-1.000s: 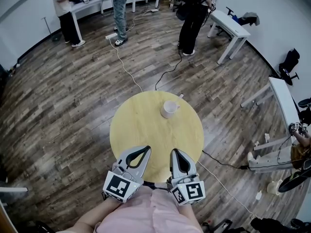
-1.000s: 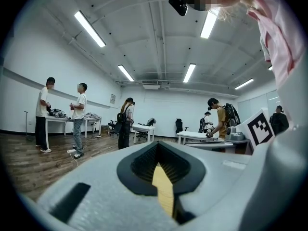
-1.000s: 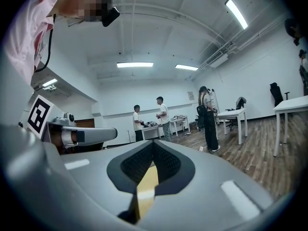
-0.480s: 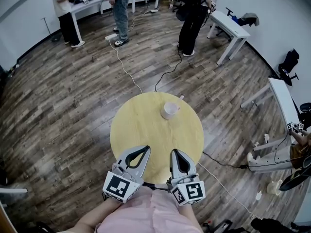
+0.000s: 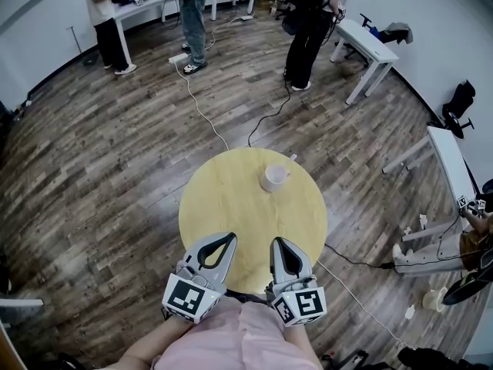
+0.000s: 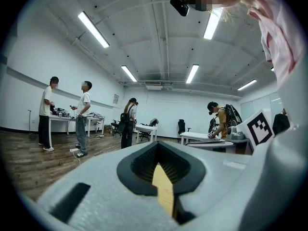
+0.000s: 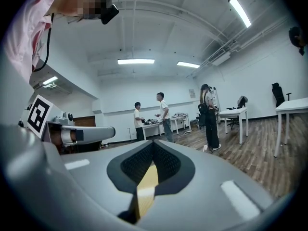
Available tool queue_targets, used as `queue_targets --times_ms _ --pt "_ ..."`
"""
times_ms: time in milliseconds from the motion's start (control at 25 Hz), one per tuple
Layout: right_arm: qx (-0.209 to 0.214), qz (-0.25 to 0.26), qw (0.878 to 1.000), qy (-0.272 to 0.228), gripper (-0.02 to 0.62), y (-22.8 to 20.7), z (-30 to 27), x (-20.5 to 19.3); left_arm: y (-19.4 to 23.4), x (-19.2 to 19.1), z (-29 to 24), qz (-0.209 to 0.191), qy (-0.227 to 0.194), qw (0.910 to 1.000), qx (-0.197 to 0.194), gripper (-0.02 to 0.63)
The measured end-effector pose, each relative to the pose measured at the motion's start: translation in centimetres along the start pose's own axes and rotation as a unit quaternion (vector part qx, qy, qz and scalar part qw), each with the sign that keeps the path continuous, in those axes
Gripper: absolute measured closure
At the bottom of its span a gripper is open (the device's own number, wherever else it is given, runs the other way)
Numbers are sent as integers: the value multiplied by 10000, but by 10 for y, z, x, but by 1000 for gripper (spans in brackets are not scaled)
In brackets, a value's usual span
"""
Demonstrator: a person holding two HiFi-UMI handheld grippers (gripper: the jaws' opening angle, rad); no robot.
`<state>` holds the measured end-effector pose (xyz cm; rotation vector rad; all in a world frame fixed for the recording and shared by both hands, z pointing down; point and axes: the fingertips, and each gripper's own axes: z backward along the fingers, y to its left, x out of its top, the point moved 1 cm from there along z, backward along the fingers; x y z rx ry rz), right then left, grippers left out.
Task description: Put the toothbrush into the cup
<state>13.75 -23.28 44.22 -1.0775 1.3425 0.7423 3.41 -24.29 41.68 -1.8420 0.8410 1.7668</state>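
Observation:
A white cup (image 5: 273, 177) stands on the far right part of the round yellow table (image 5: 223, 206). Just past the cup, at the table's far edge, a small pale stick (image 5: 291, 157) pokes out; it is too small to tell whether it is the toothbrush. My left gripper (image 5: 232, 237) and right gripper (image 5: 276, 241) hover side by side over the table's near edge, close to my body and well short of the cup. Both are shut and hold nothing. In the gripper views, the left gripper (image 6: 157, 144) and the right gripper (image 7: 152, 143) point out across the room, a strip of yellow tabletop showing through each.
Wooden floor surrounds the table. A white cable (image 5: 202, 112) and a dark cable (image 5: 269, 114) run across it toward the table. Three people (image 5: 306, 21) stand at the back near white desks (image 5: 368, 48). Another desk (image 5: 454, 168) and a chair are at the right.
The table and cup sit slightly further right and lower in the head view, so the view has shifted a little. Both grippers keep their places and stay shut.

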Motion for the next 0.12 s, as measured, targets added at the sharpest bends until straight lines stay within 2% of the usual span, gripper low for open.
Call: queue_targets --times_ms 120 --pt "-15 -18 10000 16 588 4 -2 -2 5 -4 5 35 62 10000 19 607"
